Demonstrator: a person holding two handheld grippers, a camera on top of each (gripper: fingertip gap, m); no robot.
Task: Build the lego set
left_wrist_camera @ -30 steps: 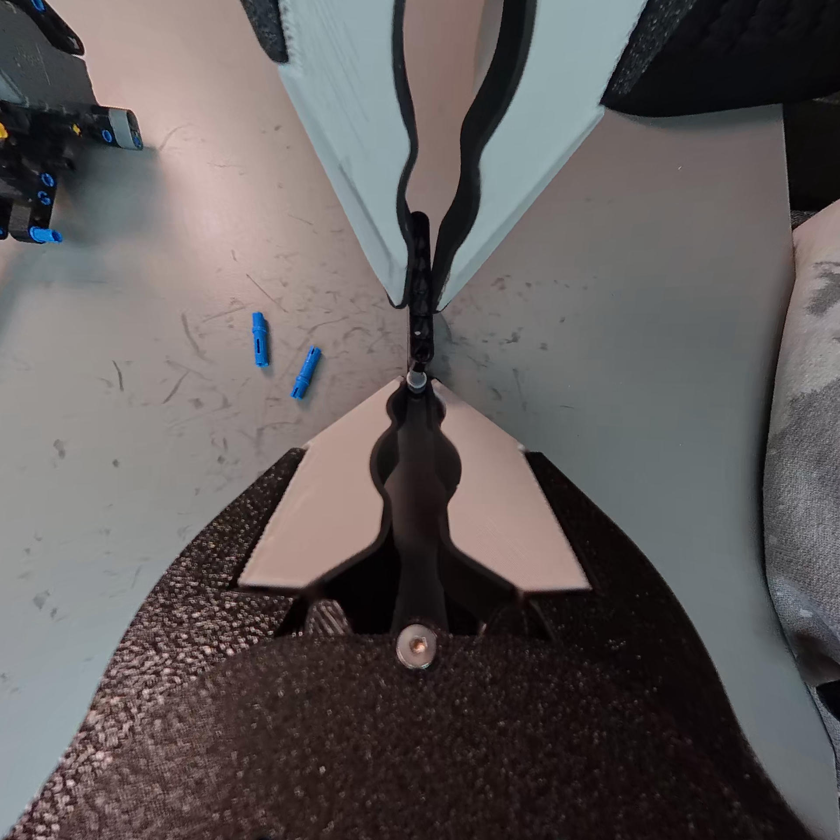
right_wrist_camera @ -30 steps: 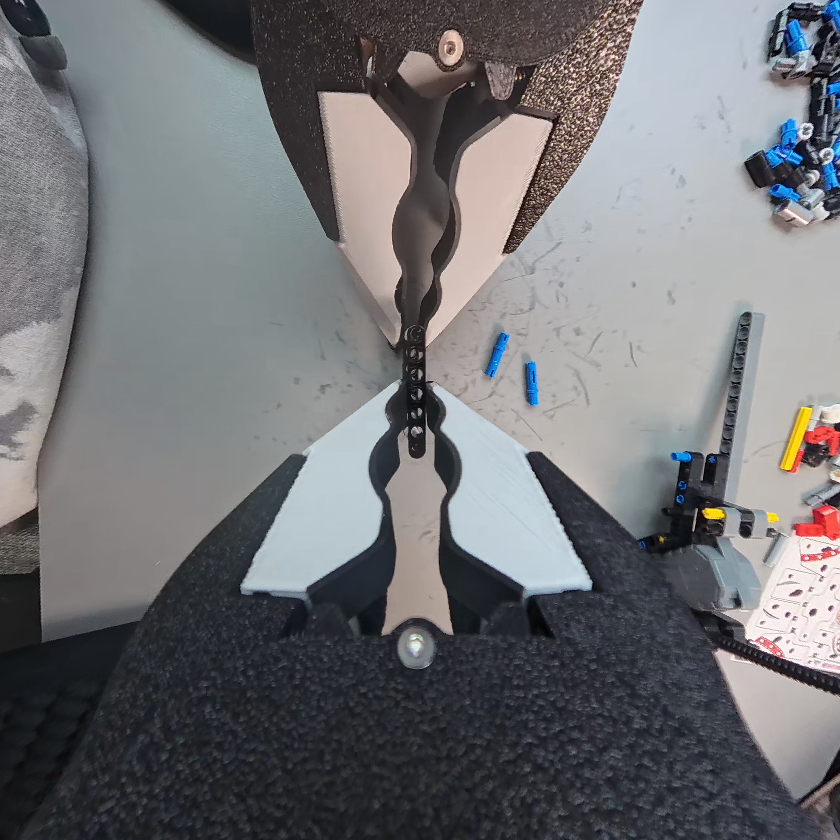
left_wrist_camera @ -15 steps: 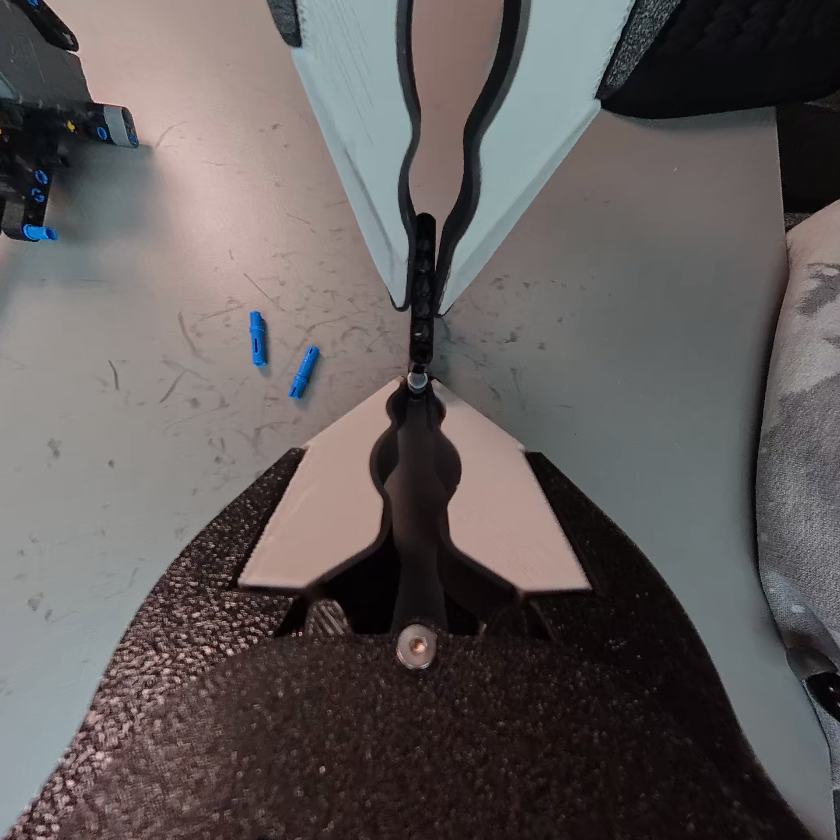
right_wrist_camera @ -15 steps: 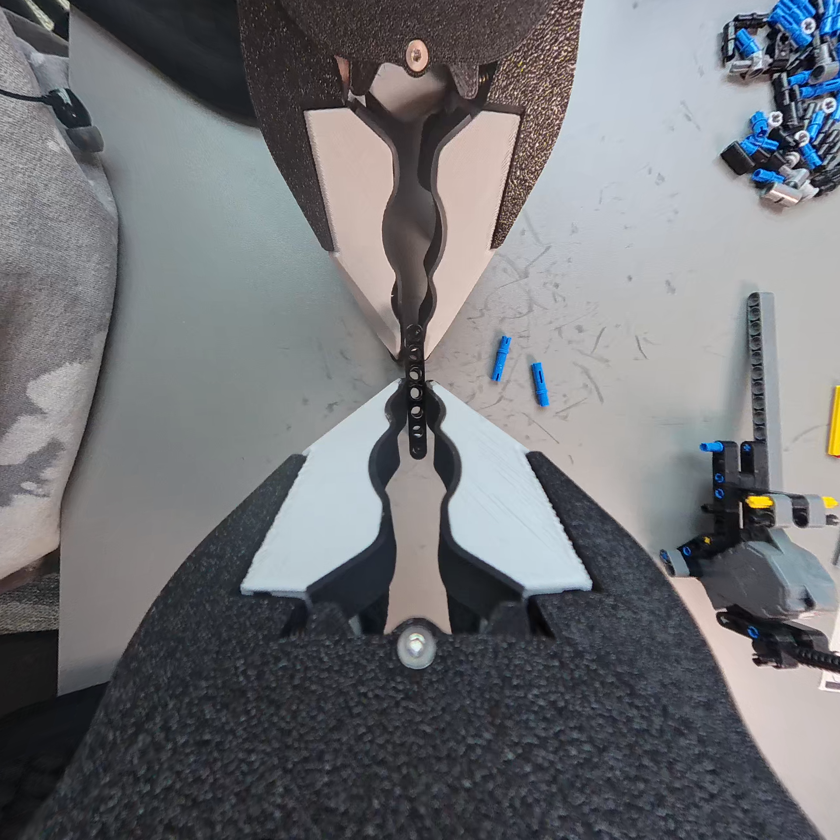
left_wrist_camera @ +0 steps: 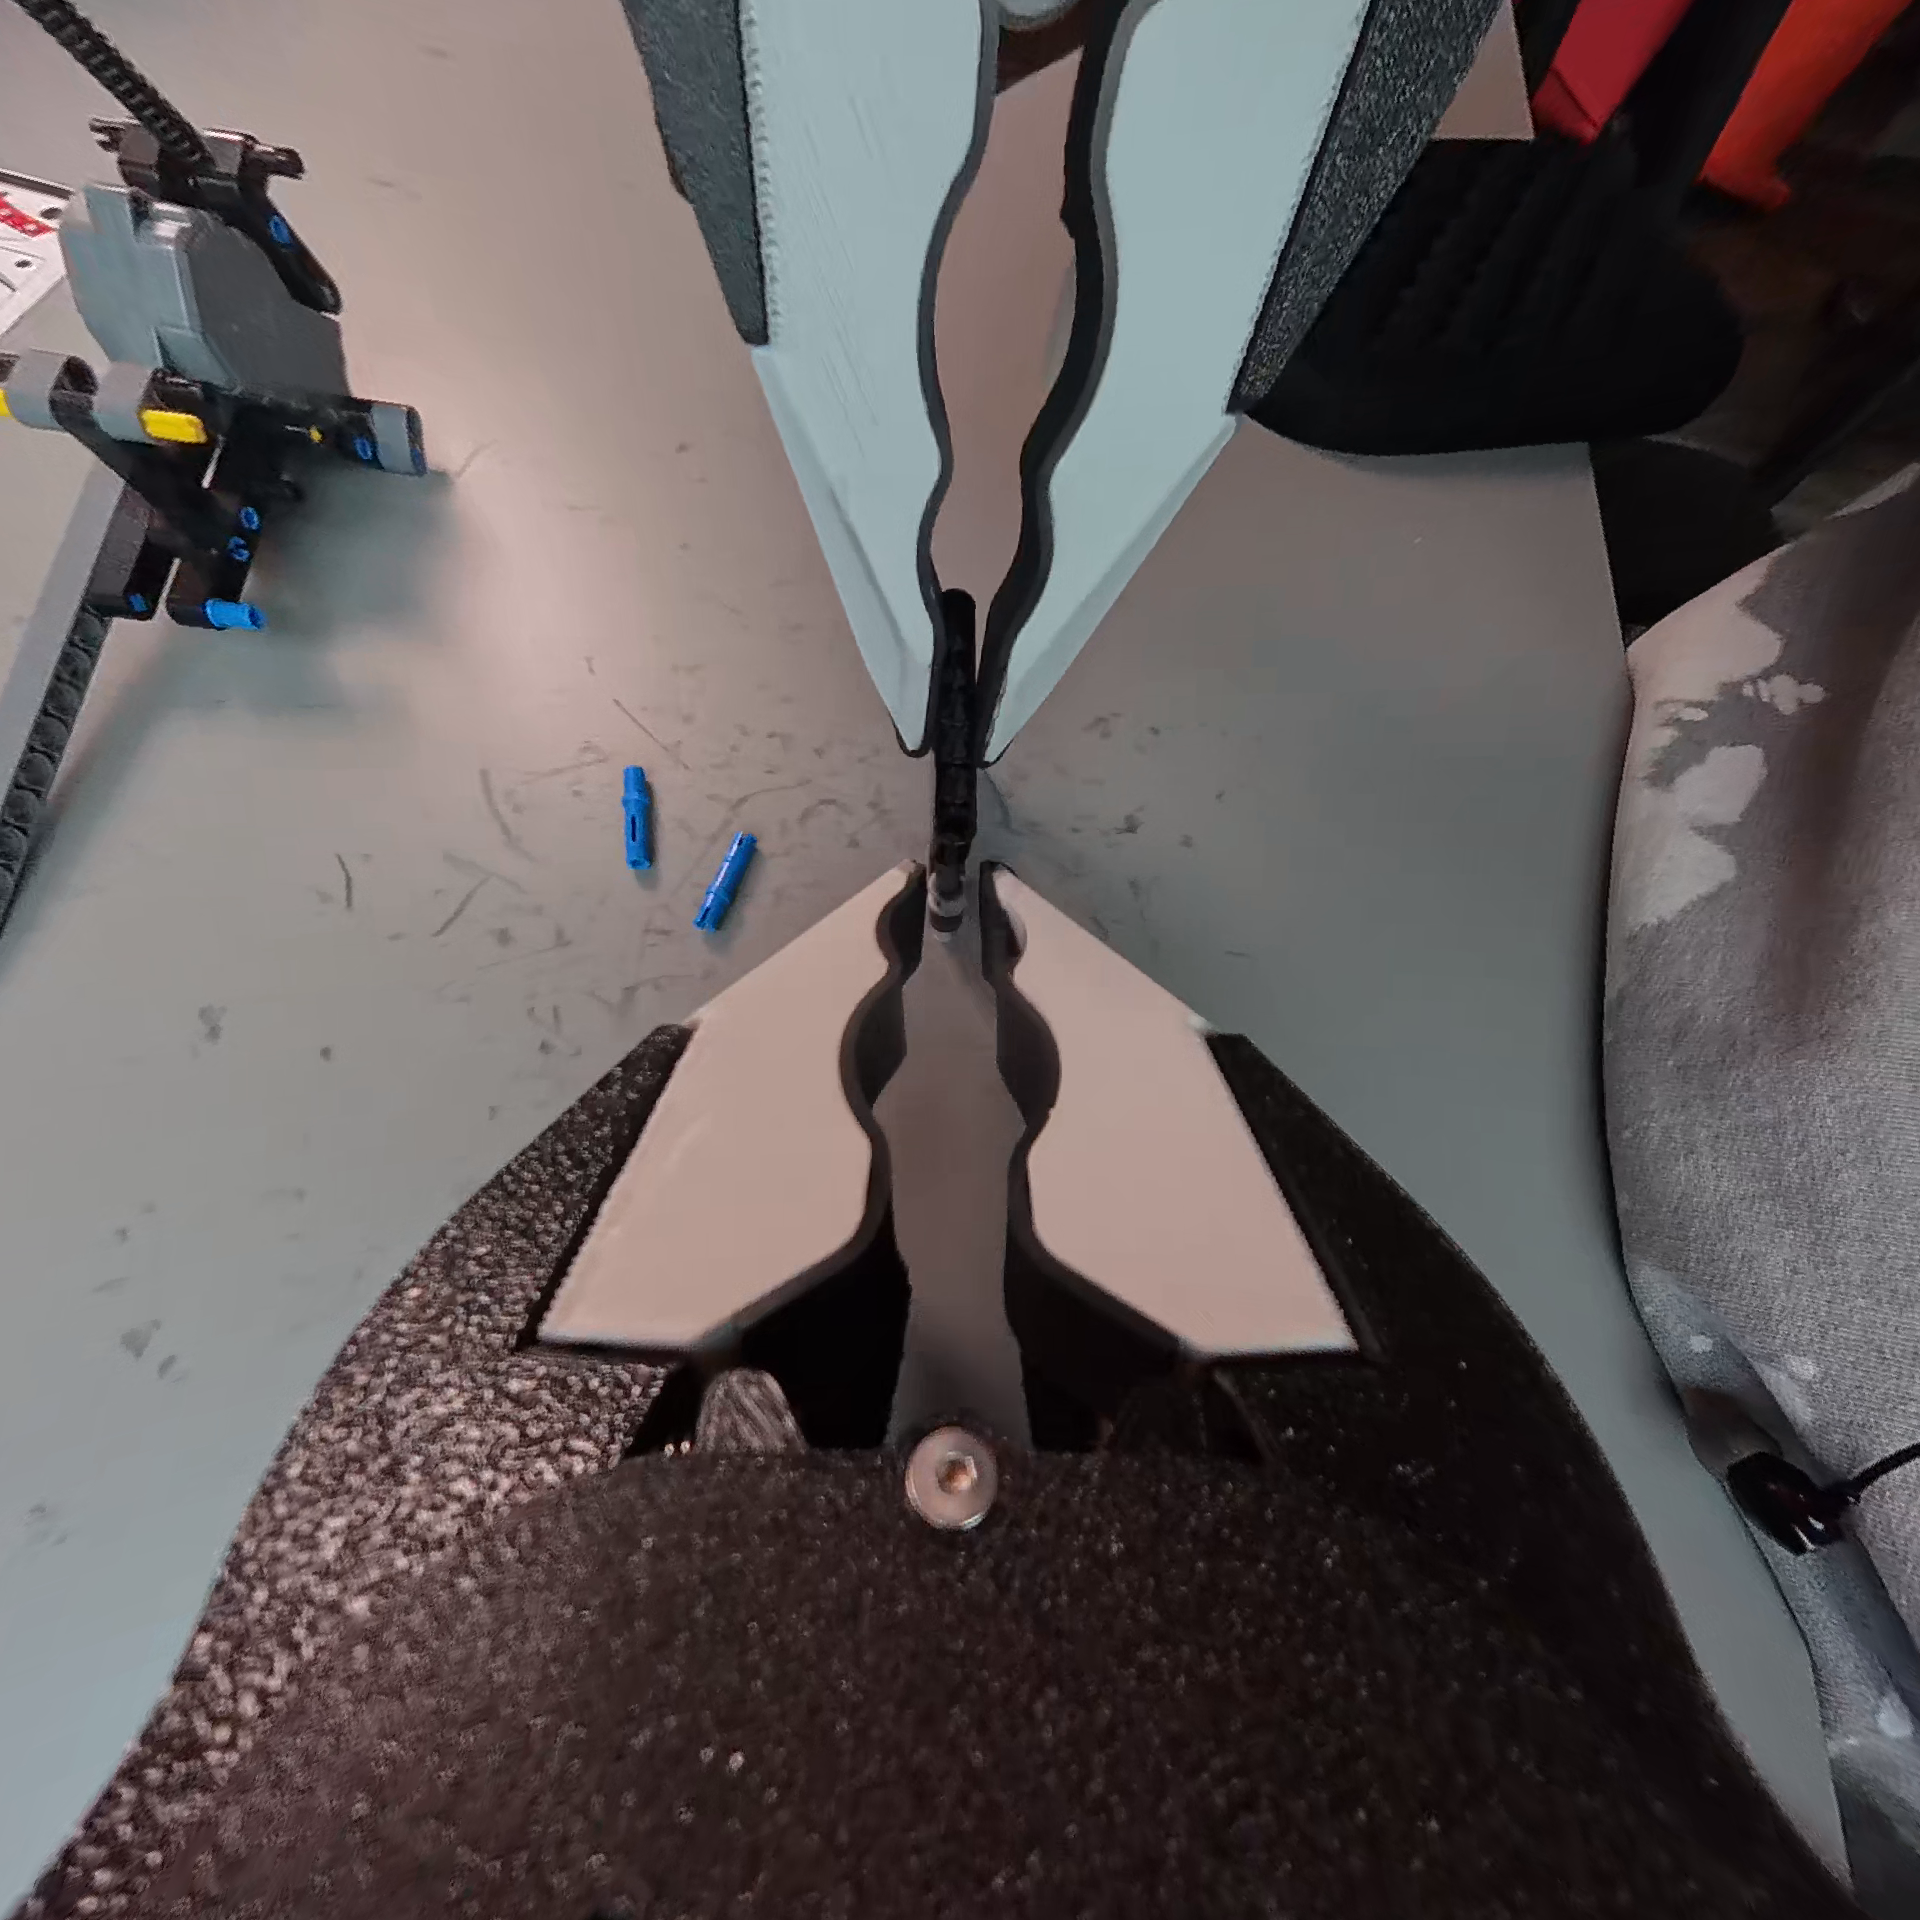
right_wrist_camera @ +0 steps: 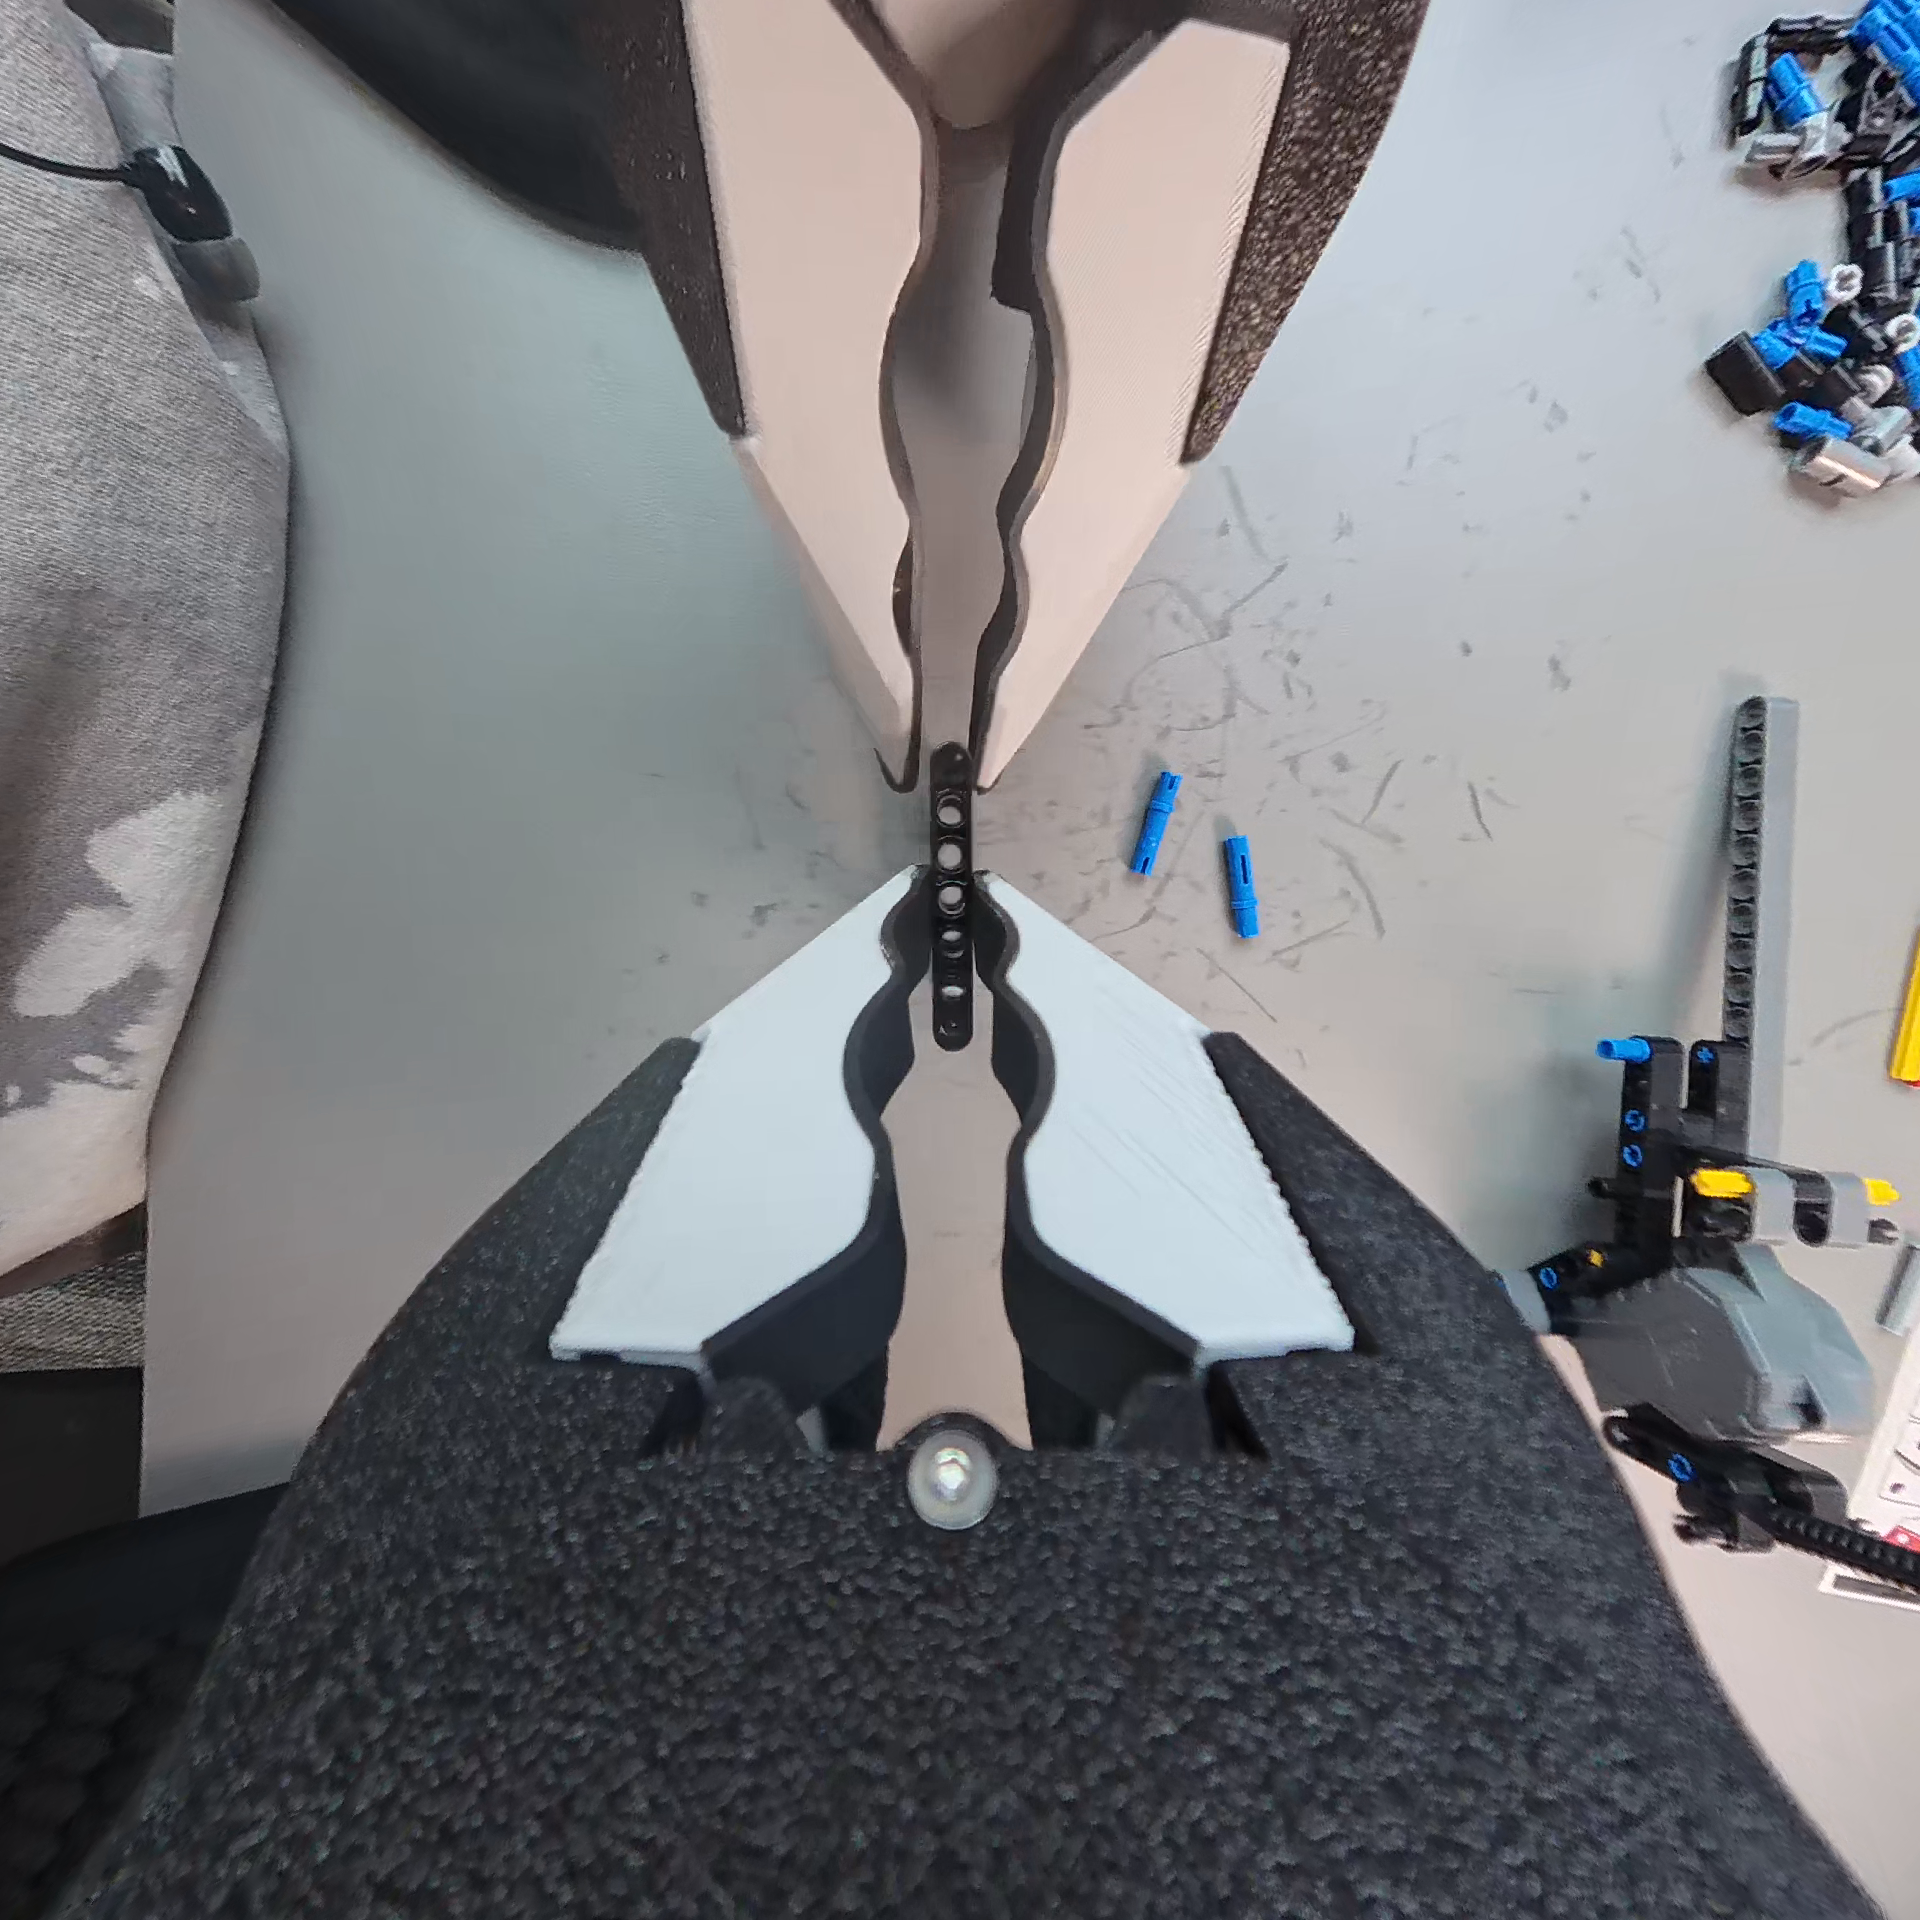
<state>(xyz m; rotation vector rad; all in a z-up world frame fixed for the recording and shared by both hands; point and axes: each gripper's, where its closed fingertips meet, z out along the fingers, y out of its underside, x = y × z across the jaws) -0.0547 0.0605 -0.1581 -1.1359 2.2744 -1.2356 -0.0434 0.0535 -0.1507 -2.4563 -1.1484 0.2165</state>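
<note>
Left wrist view. We see our left gripper (left_wrist_camera: 951, 883) in the foreground with its beige fingers parted a little; a small grey-and-black pin (left_wrist_camera: 945, 902) stands in the gap at the tips, and the fingers do not appear to press on it. The pin is seated in the near end of a thin black beam (left_wrist_camera: 954, 717), seen here edge-on. From the top of the picture the right gripper (left_wrist_camera: 954, 743), with pale blue fingers, reaches toward us and is clamped on the far end of that beam, held above the grey table (left_wrist_camera: 364, 1039). Two blue pins (left_wrist_camera: 637, 817) lie loose on the table to the left, and farther left stands the partly built model (left_wrist_camera: 197, 343), grey and black with a yellow piece.

Right wrist view. We see the right gripper (right_wrist_camera: 951, 883) closed on the black beam (right_wrist_camera: 952, 894), whose row of holes faces the camera. The left gripper (right_wrist_camera: 945, 769) comes down from above, its tips just beside the beam's far end and slightly apart. The two blue pins (right_wrist_camera: 1195, 852) lie to the right; beyond them stand the model (right_wrist_camera: 1704, 1247) and a heap of loose parts (right_wrist_camera: 1839, 249) at the upper right.

Progress. We judge the pin as just fitted to the beam. The beam has yet to join the model, and the loose pins and heap suggest that much of the build remains.
</note>
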